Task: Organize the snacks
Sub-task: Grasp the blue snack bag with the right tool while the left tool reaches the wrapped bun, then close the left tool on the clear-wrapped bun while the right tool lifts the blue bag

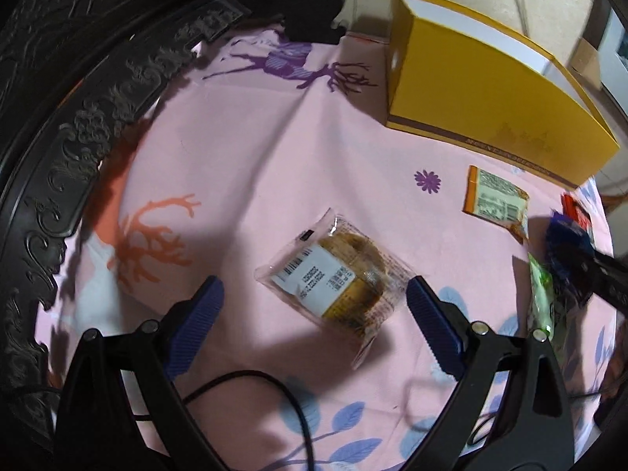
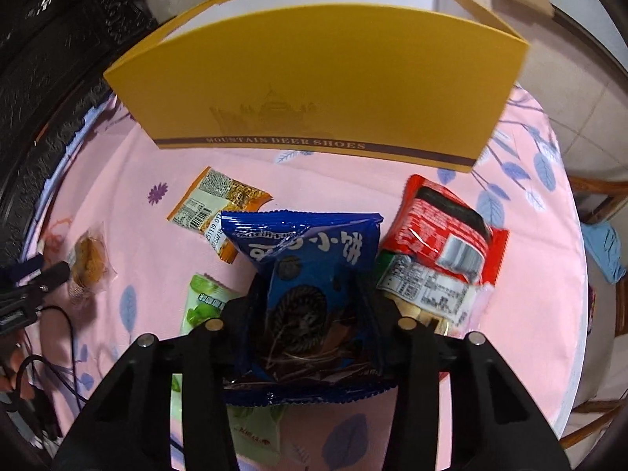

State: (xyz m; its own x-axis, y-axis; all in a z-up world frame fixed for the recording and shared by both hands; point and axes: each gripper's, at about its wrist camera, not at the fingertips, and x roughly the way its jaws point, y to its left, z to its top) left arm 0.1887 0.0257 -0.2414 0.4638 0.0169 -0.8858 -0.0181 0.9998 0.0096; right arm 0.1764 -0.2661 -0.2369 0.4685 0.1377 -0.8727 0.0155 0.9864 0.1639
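Between my right gripper's (image 2: 310, 286) fingers sits the blue bag (image 2: 306, 274), and both pads look pressed into its sides, so I read it as clamped, though the bag hides the pads themselves. Under it on the left pokes a green pack (image 2: 202, 306); on the right lie a clear pack (image 2: 428, 294) and, overlapping its far edge, a red pack (image 2: 443, 227). An orange pack (image 2: 216, 204) lies farther left, and beyond them all stands the open yellow box (image 2: 325, 78) on the pink cloth (image 2: 129, 204).

My left gripper (image 1: 314, 294) hangs with its jaws wide apart, clamping nothing. A clear cake pack (image 1: 337, 274) lies flat on the cloth between the blue fingertips (image 1: 208, 298), the right tip just beside its edge. A black cable (image 1: 274, 384) trails near the camera.
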